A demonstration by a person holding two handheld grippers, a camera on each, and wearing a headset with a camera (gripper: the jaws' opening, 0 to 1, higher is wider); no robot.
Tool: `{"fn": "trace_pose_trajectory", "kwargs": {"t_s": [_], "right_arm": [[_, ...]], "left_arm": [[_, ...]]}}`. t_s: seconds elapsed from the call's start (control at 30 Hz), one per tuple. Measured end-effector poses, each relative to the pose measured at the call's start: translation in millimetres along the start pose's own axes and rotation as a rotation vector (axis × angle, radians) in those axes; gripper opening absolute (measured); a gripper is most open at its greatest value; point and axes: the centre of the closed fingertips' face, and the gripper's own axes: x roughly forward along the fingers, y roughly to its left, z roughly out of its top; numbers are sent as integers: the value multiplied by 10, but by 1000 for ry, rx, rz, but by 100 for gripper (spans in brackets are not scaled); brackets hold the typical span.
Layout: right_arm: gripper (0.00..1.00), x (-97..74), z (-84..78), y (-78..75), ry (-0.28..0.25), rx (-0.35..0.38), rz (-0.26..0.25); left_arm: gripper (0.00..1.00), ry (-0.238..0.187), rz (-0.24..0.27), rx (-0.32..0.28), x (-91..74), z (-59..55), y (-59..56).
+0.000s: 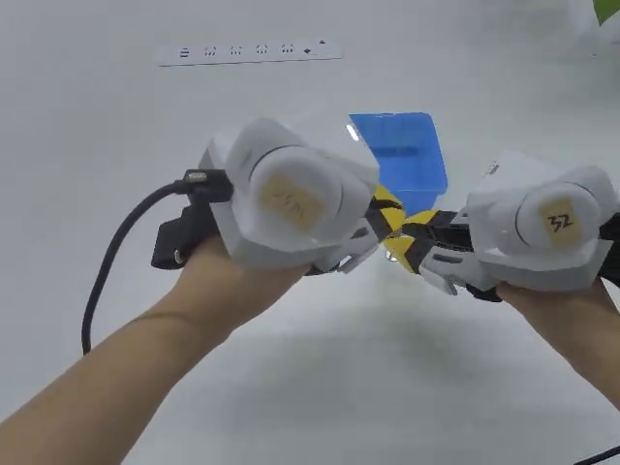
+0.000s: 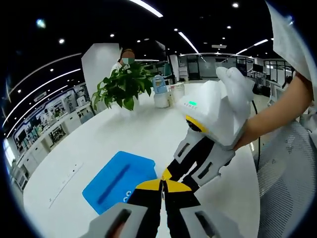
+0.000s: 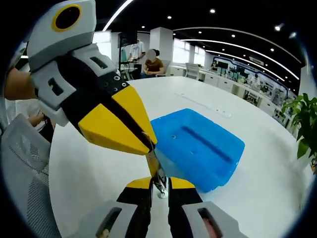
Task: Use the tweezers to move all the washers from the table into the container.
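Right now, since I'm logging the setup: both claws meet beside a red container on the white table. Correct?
Not quite. The container is blue, not red, as the right gripper view shows. The left claw, shut on the tweezers, and the right claw do meet beside it on the white table.

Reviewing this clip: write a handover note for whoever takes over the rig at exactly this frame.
Left gripper: shut on the tweezers, which point down toward the right gripper.
Right gripper: jaws sit either side of the tweezers' tip; grip unclear.
Blue container: on the white table, just beyond both grippers.
Done: tweezers are in hand.
Left: how many washers are moved cannot be judged; a speck in the container is too small to identify. Find the washers and move them in.
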Motion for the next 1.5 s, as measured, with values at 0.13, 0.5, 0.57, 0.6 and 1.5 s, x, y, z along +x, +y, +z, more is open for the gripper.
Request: {"fn": "trace_pose_trajectory", "kwargs": {"t_s": [0.13,0.5,0.57,0.6,1.5], "right_arm": [[8,58,-46,20,21,-50,34],[5,101,-125,45,64,-168,68],[4,96,-123,35,67,-168,62],[4,96,-123,26,69,-167,61],[3,-230,573,-240,-54,-210,-45]], "left_arm": [[0,3,-18,22,17,17,-35],[0,16,-45,66,23,23,-52],[0,17,-48,63,22,23,-52],[0,18,-48,65,21,24,-54],[0,-61,11,175,-260,649,232]]}}
